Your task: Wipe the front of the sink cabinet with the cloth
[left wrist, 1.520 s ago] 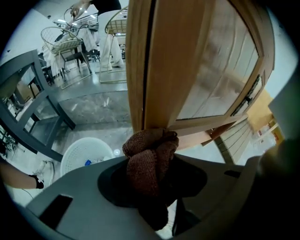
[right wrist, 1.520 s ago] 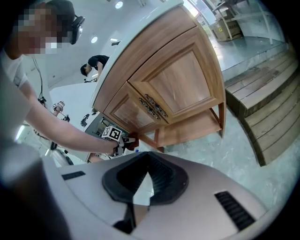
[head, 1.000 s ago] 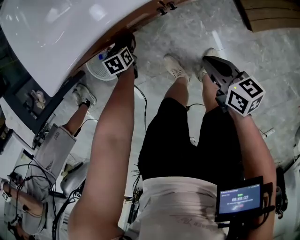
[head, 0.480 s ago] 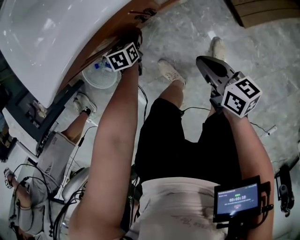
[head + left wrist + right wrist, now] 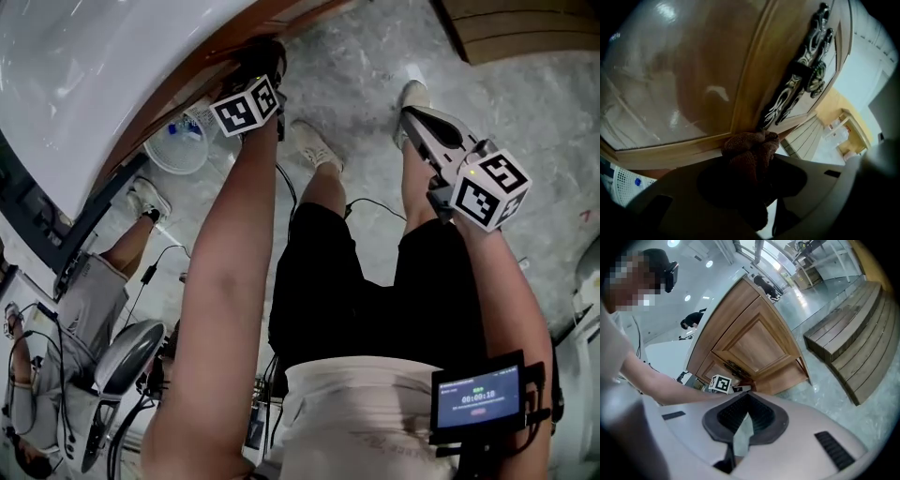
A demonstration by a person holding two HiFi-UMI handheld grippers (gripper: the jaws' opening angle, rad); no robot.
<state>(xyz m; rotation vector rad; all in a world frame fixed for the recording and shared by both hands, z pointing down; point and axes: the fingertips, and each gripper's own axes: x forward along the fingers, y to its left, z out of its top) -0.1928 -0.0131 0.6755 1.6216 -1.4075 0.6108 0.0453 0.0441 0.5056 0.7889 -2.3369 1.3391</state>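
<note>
**Head view.** Both forearms reach down over a grey marbled floor (image 5: 375,56). The left gripper (image 5: 259,58) meets the front of the sink cabinet (image 5: 202,80) under the glossy white sink (image 5: 84,66). The right gripper (image 5: 419,120) hangs well apart from the cabinet, above the floor and near the person's shoe. A round white basket (image 5: 178,145) stands beside the cabinet. The cloth cannot be made out from this angle. **Left gripper view.** This view supplies the contact that the head view hides. The fingers pinch a brown, nubbly cloth (image 5: 751,149), bunched into a wad. The top of the wad presses against a pale wooden moulding that borders the varnished, reflective door panel (image 5: 693,79). Just beyond the wad, ornate dark metal handles (image 5: 806,70) with scrolled silvery tracery lie along the door edge. The basket's perforated wall appears at the lower left. **Right gripper view.** Only this view shows the cabinet whole. It is a curved-front wooden unit with framed, raised-panel doors. The left gripper's marker cube (image 5: 720,383) sits low against the cabinet at the end of the person's outstretched arm, and broad planked wooden steps (image 5: 853,343) stand to the cabinet's right. The right gripper's ridged black fingers (image 5: 761,416) are drawn together, leaving only a thin pale sliver between them. They grasp nothing and touch nothing.
</note>
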